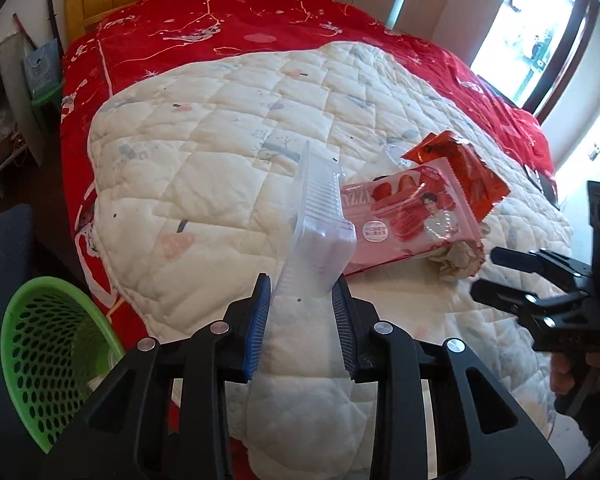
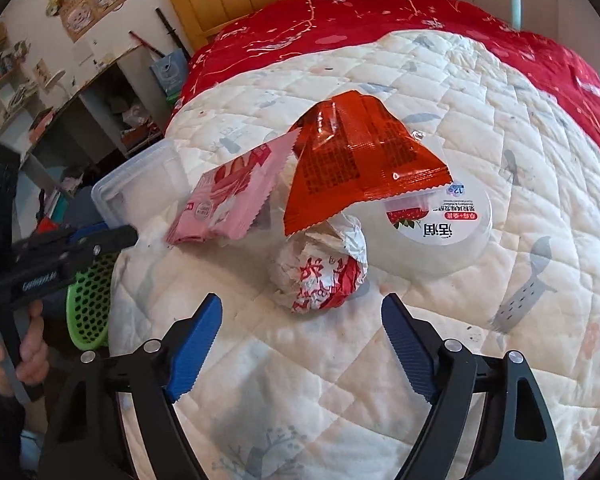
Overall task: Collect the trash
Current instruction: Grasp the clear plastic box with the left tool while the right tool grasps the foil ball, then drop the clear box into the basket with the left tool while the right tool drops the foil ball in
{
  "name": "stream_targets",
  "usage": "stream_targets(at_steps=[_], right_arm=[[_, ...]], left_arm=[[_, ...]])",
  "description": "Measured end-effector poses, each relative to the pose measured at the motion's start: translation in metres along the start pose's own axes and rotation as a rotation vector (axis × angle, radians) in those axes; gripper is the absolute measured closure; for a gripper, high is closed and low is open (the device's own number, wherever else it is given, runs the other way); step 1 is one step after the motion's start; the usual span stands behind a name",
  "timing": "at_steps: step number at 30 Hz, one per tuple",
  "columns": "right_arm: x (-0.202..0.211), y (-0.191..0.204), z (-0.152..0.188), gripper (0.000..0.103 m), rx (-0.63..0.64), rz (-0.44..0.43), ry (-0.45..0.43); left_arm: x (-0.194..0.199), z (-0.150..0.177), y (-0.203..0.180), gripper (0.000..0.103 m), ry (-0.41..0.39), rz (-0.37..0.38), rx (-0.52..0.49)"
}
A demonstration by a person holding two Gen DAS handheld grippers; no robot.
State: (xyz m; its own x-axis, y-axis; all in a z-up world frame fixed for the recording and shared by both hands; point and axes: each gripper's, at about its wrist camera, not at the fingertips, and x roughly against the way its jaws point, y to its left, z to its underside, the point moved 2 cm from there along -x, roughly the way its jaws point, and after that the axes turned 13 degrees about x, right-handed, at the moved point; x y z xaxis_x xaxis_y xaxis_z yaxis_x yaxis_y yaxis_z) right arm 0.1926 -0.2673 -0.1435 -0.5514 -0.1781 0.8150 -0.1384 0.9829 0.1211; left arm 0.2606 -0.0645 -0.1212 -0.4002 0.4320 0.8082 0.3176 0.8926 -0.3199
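Observation:
My left gripper (image 1: 303, 292) is shut on a clear plastic tray (image 1: 320, 216) and holds it above the white quilt; the tray also shows in the right wrist view (image 2: 140, 188). Beside it lie a pink snack wrapper (image 1: 412, 216), an orange wrapper (image 1: 468, 168) and a crumpled red-and-white paper ball (image 1: 460, 258). In the right wrist view my right gripper (image 2: 302, 320) is open and empty, just short of the paper ball (image 2: 320, 276). Behind the ball lie the orange wrapper (image 2: 360, 168), the pink wrapper (image 2: 228, 200) and a clear yogurt cup (image 2: 440, 232) on its side.
A green perforated waste basket (image 1: 48, 356) stands on the floor at the bed's near left corner, also in the right wrist view (image 2: 92, 308). The white quilt (image 1: 220, 120) lies over a red bedspread (image 1: 220, 16). Shelves and a desk (image 2: 60, 120) stand left of the bed.

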Motion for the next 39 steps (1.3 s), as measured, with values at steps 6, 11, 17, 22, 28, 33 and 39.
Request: stream_targets(at_steps=[6, 11, 17, 22, 28, 33, 39], right_arm=[[-0.011, -0.007, -0.011, 0.030, -0.042, -0.005, -0.016], [-0.021, -0.011, -0.012, 0.046, -0.050, 0.004, 0.006], [-0.010, -0.012, -0.005, 0.056, -0.041, -0.003, -0.004], [0.011, -0.006, 0.007, 0.056, -0.019, 0.002, -0.011], [0.043, 0.010, 0.021, 0.056, 0.004, -0.034, -0.047], [0.057, 0.029, 0.021, 0.056, 0.034, -0.069, -0.068], [0.054, 0.060, 0.011, 0.056, 0.067, -0.126, -0.071]], left_arm=[[0.017, 0.006, -0.001, 0.072, -0.024, 0.023, 0.014], [0.037, 0.010, 0.009, 0.072, -0.056, 0.026, 0.038], [0.062, 0.016, 0.029, 0.072, -0.096, -0.008, 0.079], [0.082, 0.024, 0.053, 0.072, -0.127, -0.052, 0.116], [0.101, 0.040, 0.092, 0.072, -0.145, -0.111, 0.192], [0.103, 0.054, 0.125, 0.072, -0.121, -0.160, 0.257], [0.097, 0.067, 0.161, 0.072, -0.091, -0.230, 0.329]])
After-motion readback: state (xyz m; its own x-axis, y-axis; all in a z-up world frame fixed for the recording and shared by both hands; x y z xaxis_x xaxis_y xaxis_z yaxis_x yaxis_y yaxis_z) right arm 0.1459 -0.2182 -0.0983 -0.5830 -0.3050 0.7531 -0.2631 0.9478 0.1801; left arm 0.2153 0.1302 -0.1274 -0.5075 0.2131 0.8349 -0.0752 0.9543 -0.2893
